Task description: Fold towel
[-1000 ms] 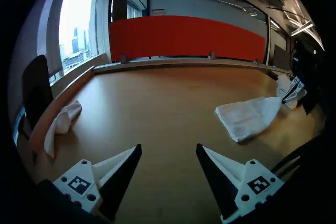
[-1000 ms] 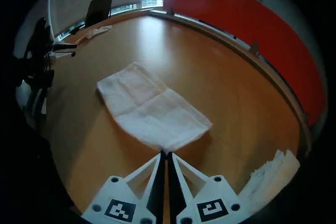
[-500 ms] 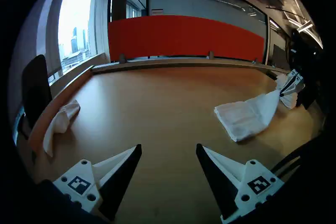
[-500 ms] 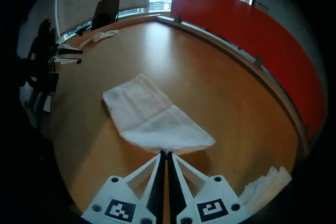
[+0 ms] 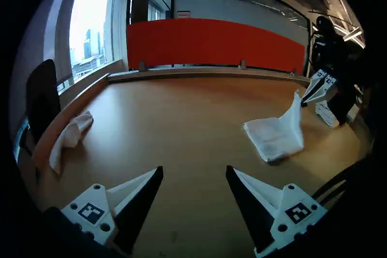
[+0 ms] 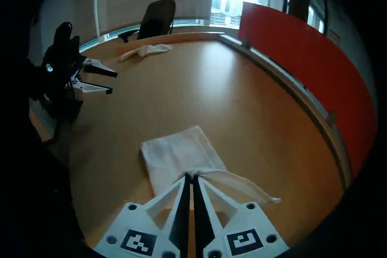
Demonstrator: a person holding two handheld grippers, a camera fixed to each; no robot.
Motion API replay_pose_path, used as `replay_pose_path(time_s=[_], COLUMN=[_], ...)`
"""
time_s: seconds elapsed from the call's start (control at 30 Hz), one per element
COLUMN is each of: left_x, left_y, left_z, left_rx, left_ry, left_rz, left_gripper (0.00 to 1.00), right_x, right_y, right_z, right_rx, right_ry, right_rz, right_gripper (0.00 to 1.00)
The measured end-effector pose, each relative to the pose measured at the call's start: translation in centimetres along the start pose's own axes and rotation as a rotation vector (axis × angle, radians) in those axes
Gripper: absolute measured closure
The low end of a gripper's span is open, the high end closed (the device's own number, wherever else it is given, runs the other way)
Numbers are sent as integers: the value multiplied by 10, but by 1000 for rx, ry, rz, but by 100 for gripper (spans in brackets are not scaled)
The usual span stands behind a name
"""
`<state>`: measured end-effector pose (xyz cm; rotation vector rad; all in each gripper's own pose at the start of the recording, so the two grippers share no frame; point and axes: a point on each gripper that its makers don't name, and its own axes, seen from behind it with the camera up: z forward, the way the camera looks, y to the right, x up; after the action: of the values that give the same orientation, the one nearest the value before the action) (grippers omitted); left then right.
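Before me runs a wooden counter (image 5: 184, 108), a red partition (image 5: 213, 40) along its far edge. A crumpled cloth (image 5: 70, 137) lies at the window (image 5: 89, 35) side — just beside a black chair (image 5: 41, 96). A folded white stack (image 5: 329, 113) sits at the opposite side.

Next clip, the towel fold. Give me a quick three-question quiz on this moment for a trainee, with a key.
1. True or false: the right gripper is shut on a corner of the white towel and holds that corner raised off the table.
2. Pick one. The left gripper is: A) open, with bare table in front of it; B) shut on the towel; C) open, with the towel between its fingers.
3. Short answer: what colour is the divider panel along the table's far edge?

Key: 1 true; 2 A; 3 red.
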<state>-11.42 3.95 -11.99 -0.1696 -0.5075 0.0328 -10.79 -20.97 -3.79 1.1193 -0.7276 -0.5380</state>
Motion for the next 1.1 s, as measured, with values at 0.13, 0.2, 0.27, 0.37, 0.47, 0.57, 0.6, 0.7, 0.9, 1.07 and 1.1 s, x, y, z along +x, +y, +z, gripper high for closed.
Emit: replay_pose_path(time_s=[0.13, 0.2, 0.27, 0.37, 0.47, 0.57, 0.6, 0.7, 0.9, 1.07, 1.1], left_x=[-4, -6, -8, -10, -11, -12, -12, -13, -15, -16, -16], left_y=[-1, -2, -4, -7, -9, -10, -10, -10, -8, -6, -5], left_z=[-7, -11, -14, -18, -21, -23, -23, -22, -21, -20, -20], left_rx=[10, 17, 23, 33, 40, 43, 43, 44, 41, 39, 38], left_ry=[-2, -4, -8, -10, -9, -7, -7, -9, -13, -16, -16], left_rz=[-13, -19, -25, -30, -36, -42, -43, -47, -44, -40, -39], left_gripper=[4, 3, 3, 4, 3, 4, 4, 4, 3, 4, 4], right_x=[18, 22, 20, 12, 6, 5, 5, 5, 6, 5, 5], right_y=[-25, -39, -53, -66, -70, -71, -71, -71, -71, -68, -67], right_z=[34, 53, 73, 95, 105, 107, 106, 105, 103, 100, 99], right_rx=[82, 124, 162, 192, 202, 204, 204, 204, 204, 196, 194], right_ry=[4, -2, -19, -50, -70, -74, -75, -79, -72, -65, -63], right_rz=[-31, -40, -46, -52, -52, -55, -58, -71, -76, -78, -77], right_gripper=[96, 96, 96, 96, 96, 96, 96, 96, 85, 57, 52])
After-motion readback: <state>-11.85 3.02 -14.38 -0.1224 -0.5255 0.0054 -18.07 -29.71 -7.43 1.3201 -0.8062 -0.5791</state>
